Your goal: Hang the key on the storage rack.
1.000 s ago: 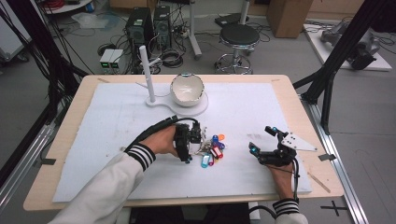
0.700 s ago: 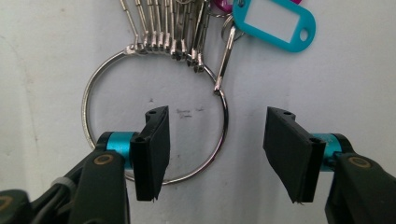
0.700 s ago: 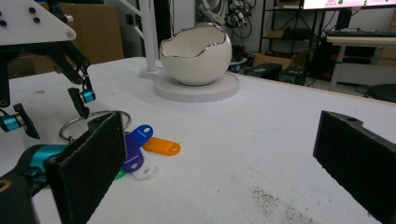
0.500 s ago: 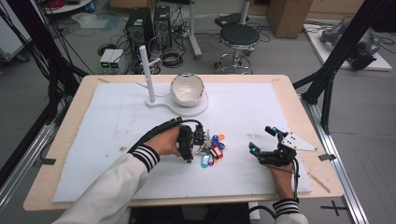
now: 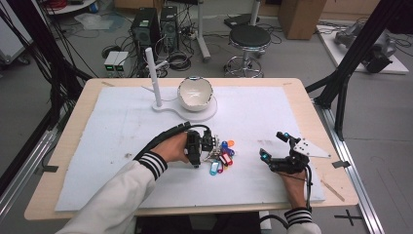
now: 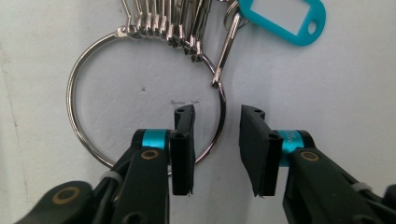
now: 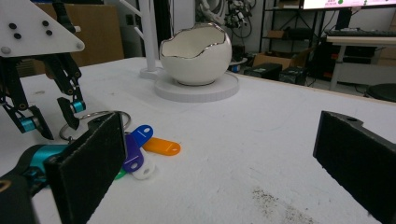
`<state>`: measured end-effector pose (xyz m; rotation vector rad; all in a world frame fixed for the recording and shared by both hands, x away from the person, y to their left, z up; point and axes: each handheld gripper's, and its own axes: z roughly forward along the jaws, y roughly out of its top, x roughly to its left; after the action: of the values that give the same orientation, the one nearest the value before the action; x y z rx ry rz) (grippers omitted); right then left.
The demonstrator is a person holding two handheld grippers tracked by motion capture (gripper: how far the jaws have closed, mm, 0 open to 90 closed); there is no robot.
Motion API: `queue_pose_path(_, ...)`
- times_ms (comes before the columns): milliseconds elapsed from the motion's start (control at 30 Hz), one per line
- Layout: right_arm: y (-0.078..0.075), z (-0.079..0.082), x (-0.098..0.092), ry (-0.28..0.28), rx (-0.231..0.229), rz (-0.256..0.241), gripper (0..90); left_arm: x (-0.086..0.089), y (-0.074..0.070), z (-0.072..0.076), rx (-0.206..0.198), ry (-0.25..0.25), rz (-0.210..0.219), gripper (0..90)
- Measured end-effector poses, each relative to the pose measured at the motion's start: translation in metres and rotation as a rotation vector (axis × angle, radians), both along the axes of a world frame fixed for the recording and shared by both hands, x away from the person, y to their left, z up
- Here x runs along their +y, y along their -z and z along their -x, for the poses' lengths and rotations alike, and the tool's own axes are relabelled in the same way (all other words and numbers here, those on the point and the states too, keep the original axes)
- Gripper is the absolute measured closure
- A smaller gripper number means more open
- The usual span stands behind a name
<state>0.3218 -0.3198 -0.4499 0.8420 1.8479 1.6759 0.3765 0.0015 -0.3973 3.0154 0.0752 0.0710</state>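
Left gripper view: the released left claw (image 6: 217, 151) straddles the ring (image 6: 77, 126) at its 4 o'clock. Thin wire could slip out on closing. Right claw (image 7: 224, 163) is released too.

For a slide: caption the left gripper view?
Open left gripper straddling the wire of a key ring, teal tag beyond.

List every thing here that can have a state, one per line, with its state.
Left claw: open, jaws astride the wire of the key ring.
Right claw: open wide, holding nothing.
Key ring: flat on the mat, ungripped.
Key tags: bunched on the ring, lying flat.
Eggshell-shaped bowl: upright on its white base; contents cannot be told.
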Motion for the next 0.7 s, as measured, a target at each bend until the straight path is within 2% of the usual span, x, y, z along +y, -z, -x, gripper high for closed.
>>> queue_pose_path(267, 0.0001, -0.0001, 0.0000, -0.001, -0.001, -0.002, 2.3, -0.0009, 0.0022, 0.0014, 0.001, 0.005, -0.008, 75.3)
queue_pose_path(700, 0.0001, -0.0002, -0.0002, -0.002, 0.002, -0.004, 2.3, -0.0021, 0.0038, 0.0016, -0.012, 0.011, -0.023, 80.0)
